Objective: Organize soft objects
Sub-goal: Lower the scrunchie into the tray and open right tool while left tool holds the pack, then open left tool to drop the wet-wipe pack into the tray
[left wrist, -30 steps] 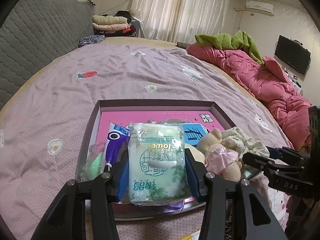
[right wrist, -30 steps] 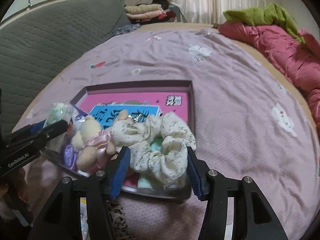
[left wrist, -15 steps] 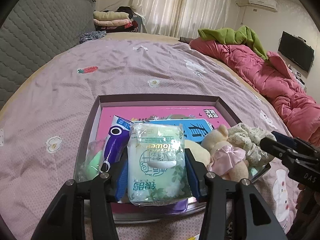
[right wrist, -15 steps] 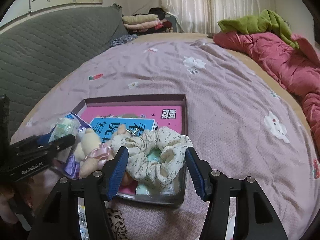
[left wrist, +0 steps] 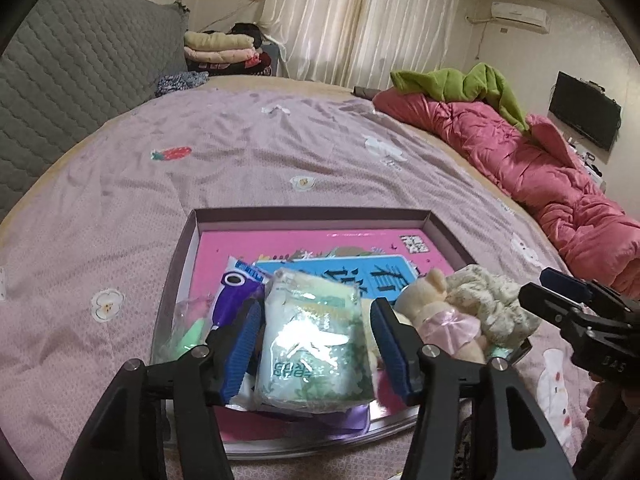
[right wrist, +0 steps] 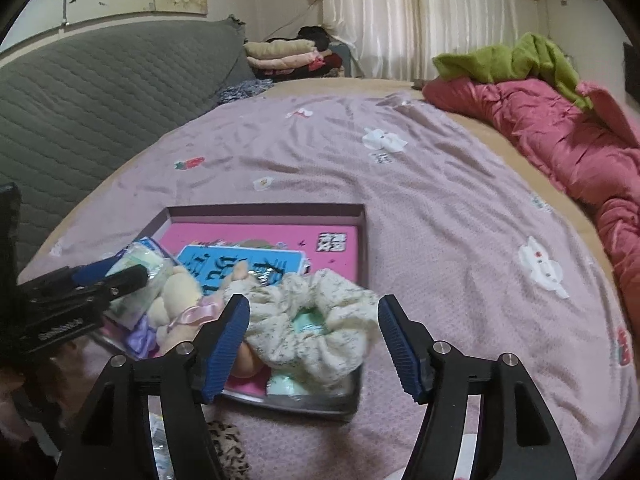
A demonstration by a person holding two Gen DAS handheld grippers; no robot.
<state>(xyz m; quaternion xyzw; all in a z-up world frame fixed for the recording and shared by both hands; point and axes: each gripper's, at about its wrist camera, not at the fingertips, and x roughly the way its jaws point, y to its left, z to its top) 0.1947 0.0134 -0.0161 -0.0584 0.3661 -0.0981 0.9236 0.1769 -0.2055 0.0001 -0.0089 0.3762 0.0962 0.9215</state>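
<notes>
A shallow box point(left wrist: 312, 215) with a pink floor lies on the lilac bed sheet. In it are a green tissue pack point(left wrist: 316, 340), a purple-white packet point(left wrist: 232, 296), a plush toy with a pink bow point(left wrist: 432, 312) and a cream floral scrunchie point(right wrist: 316, 320). My left gripper point(left wrist: 316, 342) is open, its blue pads on either side of the tissue pack with gaps on both sides. My right gripper point(right wrist: 314, 342) is open around the scrunchie, clear of it. The box also shows in the right wrist view point(right wrist: 264, 212).
A red quilt point(left wrist: 540, 168) with a green cloth point(left wrist: 452, 84) lies along the right of the bed. A grey quilted headboard point(left wrist: 72, 80) is at left. Folded clothes point(left wrist: 224, 46) sit at the back. A leopard-print item point(right wrist: 228, 452) lies below the box.
Both grippers have opened wider and drawn back from the box. The tissue pack and the scrunchie, let go, now lie in the box.
</notes>
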